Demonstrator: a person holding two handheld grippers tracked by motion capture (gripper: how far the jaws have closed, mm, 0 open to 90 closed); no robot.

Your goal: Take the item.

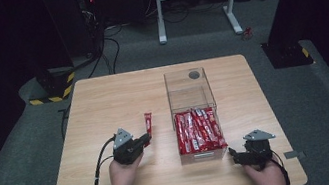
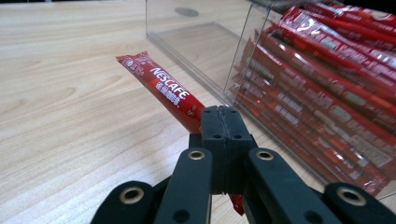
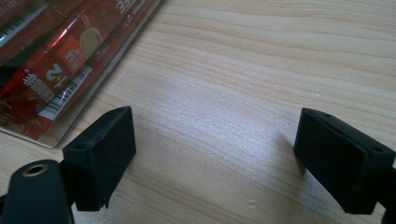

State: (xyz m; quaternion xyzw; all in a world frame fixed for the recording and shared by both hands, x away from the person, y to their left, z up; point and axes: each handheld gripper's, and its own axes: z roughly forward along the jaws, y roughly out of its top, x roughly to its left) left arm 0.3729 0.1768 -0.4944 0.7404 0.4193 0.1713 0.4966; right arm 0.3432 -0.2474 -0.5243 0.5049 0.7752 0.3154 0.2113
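My left gripper (image 2: 222, 122) has its fingers clamped on 1 red Nescafe sachet stick (image 2: 161, 89), above the light wooden bench (image 1: 103, 102), left of the clear plastic box (image 1: 192, 99) packed with red sachets (image 1: 198, 130); my right gripper (image 3: 215, 158) hovers with fingers apart beside the box's near corner.

The stick (image 2: 161, 88) clamped in the left gripper (image 2: 223, 122) reads "NESCAFE" in white. A packet (image 3: 56, 70) in the clear box (image 3: 100, 65) shows "1+2" beside a barcode; its other print is unreadable.
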